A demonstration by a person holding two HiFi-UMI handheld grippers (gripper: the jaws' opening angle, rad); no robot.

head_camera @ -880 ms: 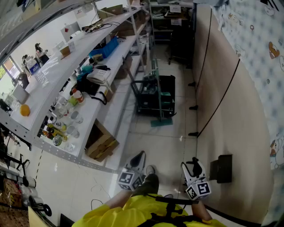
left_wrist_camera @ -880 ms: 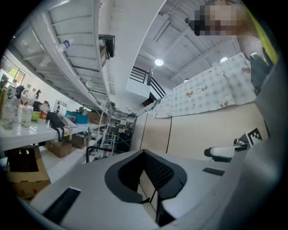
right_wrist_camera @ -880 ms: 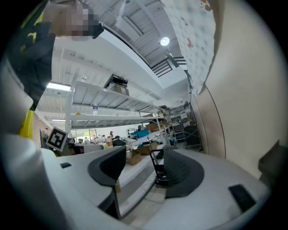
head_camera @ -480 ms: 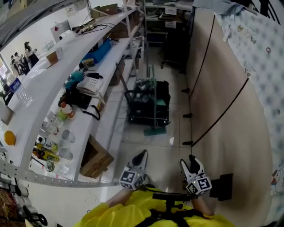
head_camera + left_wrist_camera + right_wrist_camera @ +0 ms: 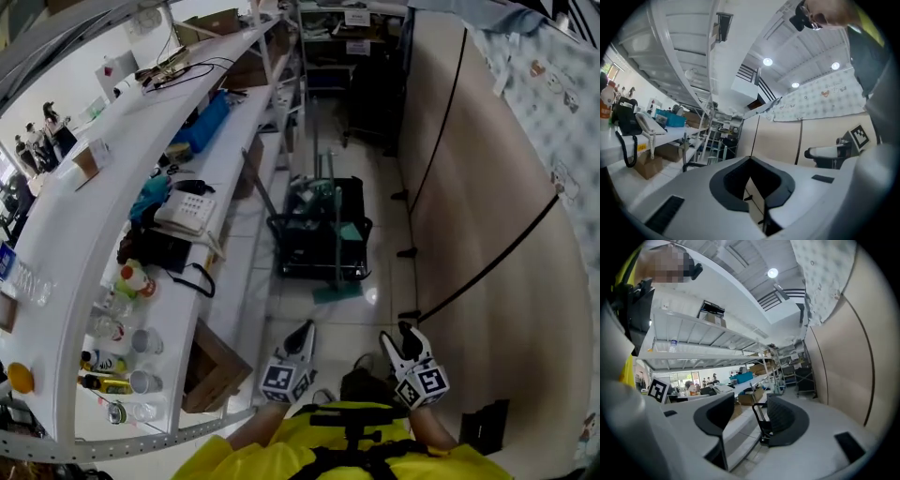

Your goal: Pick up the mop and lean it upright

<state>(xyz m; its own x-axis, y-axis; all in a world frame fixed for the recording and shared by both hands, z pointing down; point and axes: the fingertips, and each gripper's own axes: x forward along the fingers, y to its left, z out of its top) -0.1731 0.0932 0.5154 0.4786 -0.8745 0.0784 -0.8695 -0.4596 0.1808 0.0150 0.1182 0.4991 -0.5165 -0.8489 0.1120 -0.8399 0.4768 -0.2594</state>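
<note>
Green flat-headed mop (image 5: 336, 292) leans upright on black wheeled cart (image 5: 355, 194) for support — beyond reach, so left gripper (image 5: 302, 332) and right gripper (image 5: 404, 336) hang empty, jaws apart.

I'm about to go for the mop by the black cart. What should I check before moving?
1. The left gripper is empty, jaws apart: ok.
2. The right gripper is empty, jaws apart: ok.
3. The mop is in sight, its flat head on the floor beside the black cart: ok.
4. The mop is within reach: not ok; bare floor lies between both grippers and it.
5. The handle is free of the cart frame: cannot tell from the head view.
</note>
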